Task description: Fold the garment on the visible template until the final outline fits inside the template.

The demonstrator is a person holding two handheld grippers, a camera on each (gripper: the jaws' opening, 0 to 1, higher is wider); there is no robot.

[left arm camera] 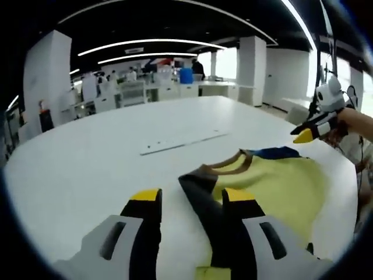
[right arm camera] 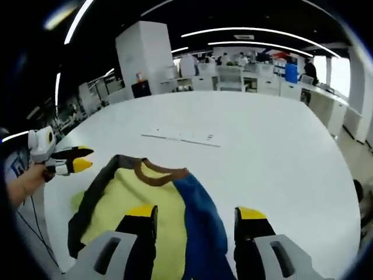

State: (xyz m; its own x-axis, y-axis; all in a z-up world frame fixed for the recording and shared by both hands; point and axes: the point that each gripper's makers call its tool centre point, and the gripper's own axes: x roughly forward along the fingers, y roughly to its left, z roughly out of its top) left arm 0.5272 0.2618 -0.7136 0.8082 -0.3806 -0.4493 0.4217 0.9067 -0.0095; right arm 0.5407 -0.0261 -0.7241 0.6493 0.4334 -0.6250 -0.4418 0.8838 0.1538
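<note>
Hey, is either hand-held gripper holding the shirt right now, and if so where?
Nothing is held. The left hand-held gripper and the right hand-held gripper both stand open over the shirt, jaws apart and clamped on no cloth.

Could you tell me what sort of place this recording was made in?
It looks like a large open-plan office or lab. A broad white table holds the yellow, blue and dark garment; behind it stand rows of white desks with people at them, white pillars, and long curved ceiling light strips.
</note>
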